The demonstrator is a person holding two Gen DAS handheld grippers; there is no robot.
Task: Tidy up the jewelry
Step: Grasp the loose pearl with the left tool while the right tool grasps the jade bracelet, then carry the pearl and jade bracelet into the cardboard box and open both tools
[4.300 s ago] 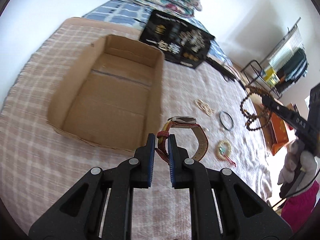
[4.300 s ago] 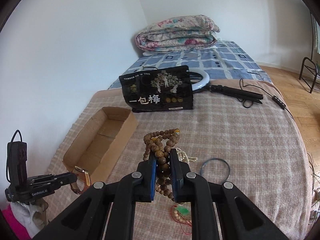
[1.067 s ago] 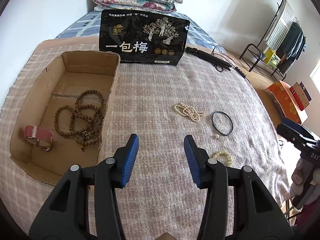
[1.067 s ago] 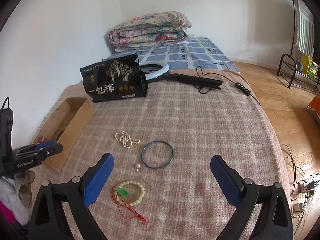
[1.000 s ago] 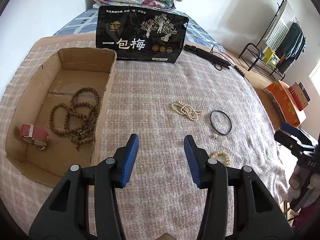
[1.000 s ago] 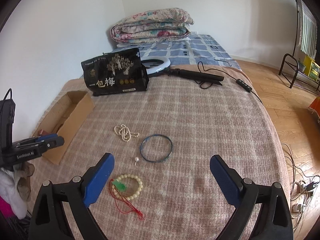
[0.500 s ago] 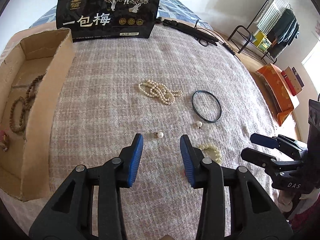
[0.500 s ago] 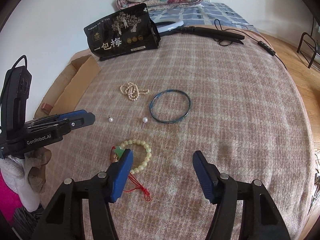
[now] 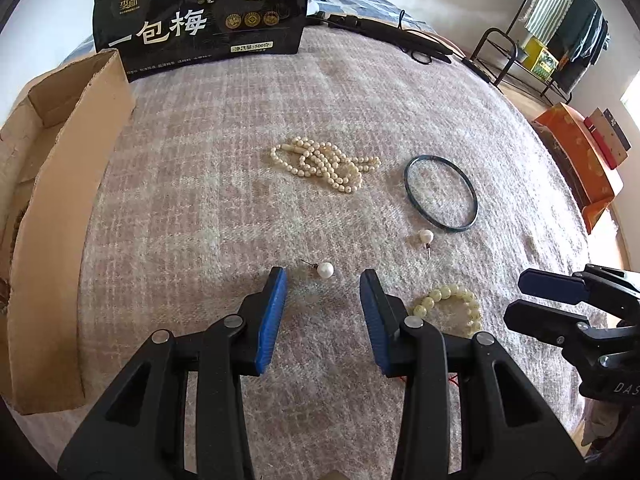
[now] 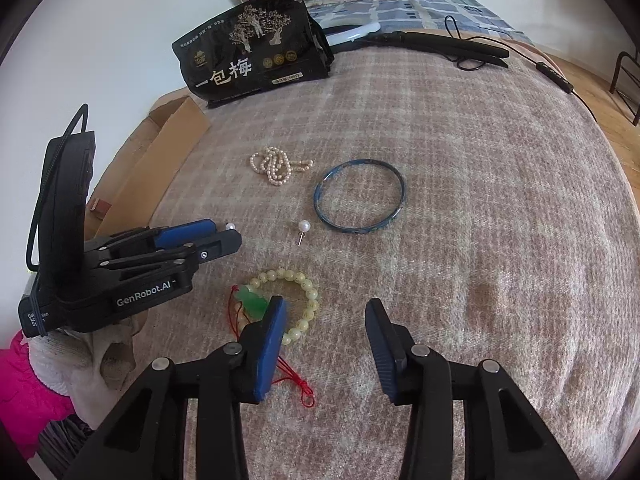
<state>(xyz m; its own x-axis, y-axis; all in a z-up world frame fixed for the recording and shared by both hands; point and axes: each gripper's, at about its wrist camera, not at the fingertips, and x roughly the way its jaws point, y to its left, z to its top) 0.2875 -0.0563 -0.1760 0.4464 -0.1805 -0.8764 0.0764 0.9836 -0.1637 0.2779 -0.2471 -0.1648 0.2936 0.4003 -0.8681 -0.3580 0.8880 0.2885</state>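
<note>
on the plaid blanket [image 9: 200, 128] we hold our left gripper [image 9: 323, 280] with jaws spread around a pearl earring [image 9: 324, 269], our right gripper [image 10: 326, 312] likewise spread beside the bead bracelet [image 10: 298, 292].

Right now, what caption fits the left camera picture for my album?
Open left hand-held gripper reaching toward a pearl earring on the blanket, near the pearl necklace.

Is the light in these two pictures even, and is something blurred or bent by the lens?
Left wrist view: soft daylight, the pearl earring sharp, the cardboard box bowed by the fisheye, corners dark. Right wrist view: equally soft light, the blue bangle sharp, the blanket edge curved; no strong glare.
</note>
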